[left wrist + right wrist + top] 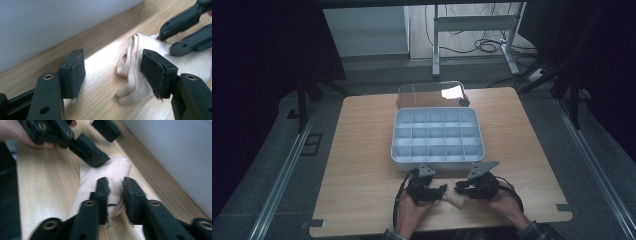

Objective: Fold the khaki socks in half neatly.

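Your right gripper [115, 182] has its jaws narrowly parted over the cream cloth [110, 171]; the gap sits just above the fabric's folded edge, and the pads do not press on it. Your left gripper [112, 72] stands with its jaws wide, one pad over bare wood and the other right at the bunched end of the cloth [135, 67], with no squeeze on it. In the high view the two grippers, left [443, 188] and right [458, 188], face each other tip to tip near your edge of the table [362, 150], and the cloth [453, 198] lies between and just under them, close to your hands. Just beyond the grippers sits the grey compartment box [438, 135], its near wall running alongside the cloth as the pale surface in both gripper views; its clear lid [427, 93] lies open behind it on the far side. That wall stands near the cloth but apart from it, with a strip of wood between. The cloth is folded into a long strip, its long axis running roughly parallel to the box wall, from one gripper toward the other, with the folds gathered at the left gripper's end.
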Demonstrator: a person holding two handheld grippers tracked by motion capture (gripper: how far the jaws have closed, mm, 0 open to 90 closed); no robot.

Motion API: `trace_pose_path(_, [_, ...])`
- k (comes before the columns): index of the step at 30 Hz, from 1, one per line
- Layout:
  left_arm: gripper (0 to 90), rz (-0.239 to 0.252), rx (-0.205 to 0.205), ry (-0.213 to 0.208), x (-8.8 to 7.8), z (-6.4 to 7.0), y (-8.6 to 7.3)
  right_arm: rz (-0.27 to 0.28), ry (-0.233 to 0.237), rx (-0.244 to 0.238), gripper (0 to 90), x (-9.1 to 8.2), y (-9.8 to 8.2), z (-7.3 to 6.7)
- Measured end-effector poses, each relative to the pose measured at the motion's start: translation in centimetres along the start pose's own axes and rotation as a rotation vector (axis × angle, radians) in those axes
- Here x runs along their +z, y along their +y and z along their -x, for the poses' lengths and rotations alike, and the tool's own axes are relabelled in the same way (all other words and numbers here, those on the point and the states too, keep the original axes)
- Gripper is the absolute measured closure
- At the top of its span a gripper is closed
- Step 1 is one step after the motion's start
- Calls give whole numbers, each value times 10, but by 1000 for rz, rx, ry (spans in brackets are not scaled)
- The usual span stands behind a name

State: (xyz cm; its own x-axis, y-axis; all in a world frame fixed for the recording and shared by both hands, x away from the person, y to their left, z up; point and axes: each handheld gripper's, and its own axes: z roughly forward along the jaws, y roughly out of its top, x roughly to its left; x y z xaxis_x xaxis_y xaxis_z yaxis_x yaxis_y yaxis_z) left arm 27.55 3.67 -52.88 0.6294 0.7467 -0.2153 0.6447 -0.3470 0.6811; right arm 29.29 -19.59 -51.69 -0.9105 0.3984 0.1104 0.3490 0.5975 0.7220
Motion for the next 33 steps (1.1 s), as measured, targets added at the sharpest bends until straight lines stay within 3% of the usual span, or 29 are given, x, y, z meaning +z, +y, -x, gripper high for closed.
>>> trace_pose_path(3, [361, 0, 4, 3, 0, 0, -1, 22, 7, 38, 594, -4, 2, 2])
trace_pose_path(7, [361, 3, 0, -1, -1, 0, -2, 10, 38, 103, 464, 1, 4, 6])
trace_pose_path(16, [359, -2, -5, -7, -2, 0, -3, -67, 65, 138, 373, 23, 7, 8])
trace_pose_path(22, [358, -1, -2, -7, -3, 0, -4, -100, 79, 137, 490, 26, 11, 4])
trace_pose_path(27, [335, 7, 11, -2, -8, -1, -4, -122, 120, 174, 670, 25, 11, 4])
trace_pose_path(33, [309, 29, 20, 44, -19, -7, -7, -120, 98, 151, 725, 22, 13, -1])
